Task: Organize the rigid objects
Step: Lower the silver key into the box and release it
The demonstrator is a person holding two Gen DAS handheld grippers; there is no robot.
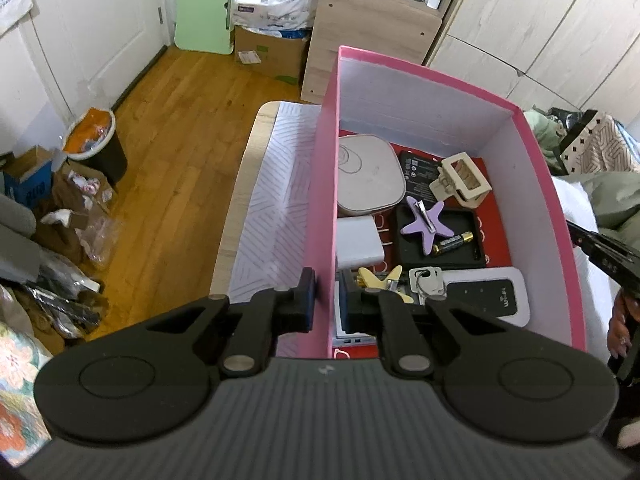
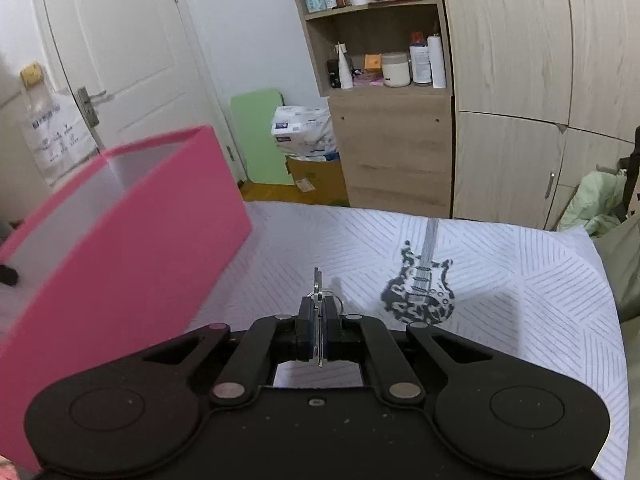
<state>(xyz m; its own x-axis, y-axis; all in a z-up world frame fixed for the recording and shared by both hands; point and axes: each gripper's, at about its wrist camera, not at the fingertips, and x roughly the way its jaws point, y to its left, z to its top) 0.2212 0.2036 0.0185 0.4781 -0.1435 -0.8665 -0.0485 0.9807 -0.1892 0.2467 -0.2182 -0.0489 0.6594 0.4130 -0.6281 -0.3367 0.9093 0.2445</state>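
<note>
The left tool (image 1: 325, 300) is closed on the near-left wall of the tall pink cardboard box with a white interior (image 1: 320, 200), 1 pad outside the wall and 1 inside. The box stands on the surface covered by a white cloth with grey line pattern (image 1: 276, 184). Inside it lie a rounded grey-white case (image 1: 366, 176), a white rectangular charger block (image 1: 360, 242), a lilac star-shaped hair clip (image 1: 424, 222) on a black tray (image 1: 460, 248), a black-and-gold battery (image 1: 454, 242), a cream claw hair clip (image 1: 462, 180), a black labelled pack (image 1: 420, 168) partly under the clips, a pale yellow star clip (image 1: 380, 280), a bunch of silver keys (image 1: 428, 284) and a white-rimmed black device (image 1: 494, 296). The tool's inner finger hides whatever lies in the box's near corner. The right tool (image 2: 318, 320) is clamped shut on a thin flat silver key (image 2: 318, 288) held edge-on, with a wire ring just showing beside the pads; its shape is hard to make out. It hangs above the cloth, near a black-and-white guitar print (image 2: 420, 292), with the box blurred and cut off at the left of the right wrist view. In the left wrist view only a dark fragment of the right tool shows at the right edge.
</note>
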